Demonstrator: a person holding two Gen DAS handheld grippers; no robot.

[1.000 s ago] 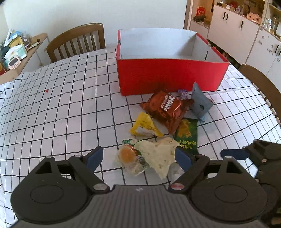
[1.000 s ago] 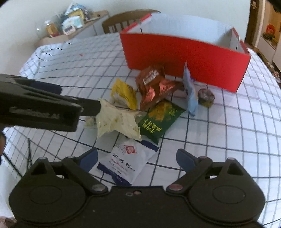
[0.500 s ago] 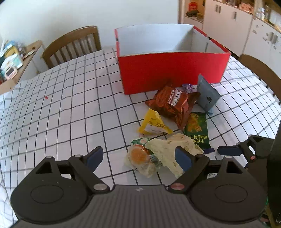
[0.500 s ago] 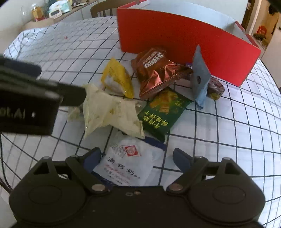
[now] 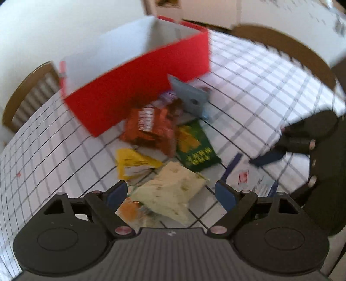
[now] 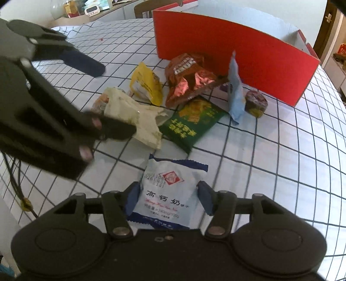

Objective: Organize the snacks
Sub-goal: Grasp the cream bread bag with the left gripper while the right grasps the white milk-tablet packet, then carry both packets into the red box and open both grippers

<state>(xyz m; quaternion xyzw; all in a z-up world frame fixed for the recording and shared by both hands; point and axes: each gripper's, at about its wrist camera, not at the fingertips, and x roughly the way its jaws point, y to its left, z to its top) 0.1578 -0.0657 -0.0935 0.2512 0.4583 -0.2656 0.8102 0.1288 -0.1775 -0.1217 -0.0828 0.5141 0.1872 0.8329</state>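
A red box (image 5: 138,86) (image 6: 237,54) stands open on the checked tablecloth, with snacks strewn in front of it. My left gripper (image 5: 170,193) (image 6: 116,99) is open, its fingers either side of a pale crumpled packet (image 5: 173,186) (image 6: 134,114) and an orange bun packet (image 5: 127,209). My right gripper (image 6: 168,197) has its jaws closing on a white milk-tablet packet (image 6: 170,194) (image 5: 253,179) that lies flat between the pads, not visibly squeezed. Beyond lie a brown Oreo bag (image 6: 188,80), a green packet (image 6: 192,123), a yellow packet (image 6: 147,84) and an upright blue-grey packet (image 6: 234,93).
A small round brown snack (image 6: 256,103) sits by the box's near right corner. Wooden chairs (image 5: 28,90) (image 5: 292,49) stand at the table's far sides. A sideboard (image 6: 90,10) with clutter is at the back left. The left wrist view is blurred.
The left gripper has rolled and come closer over the pale packet. The right gripper's jaws have narrowed from wide apart to the edges of the white packet.
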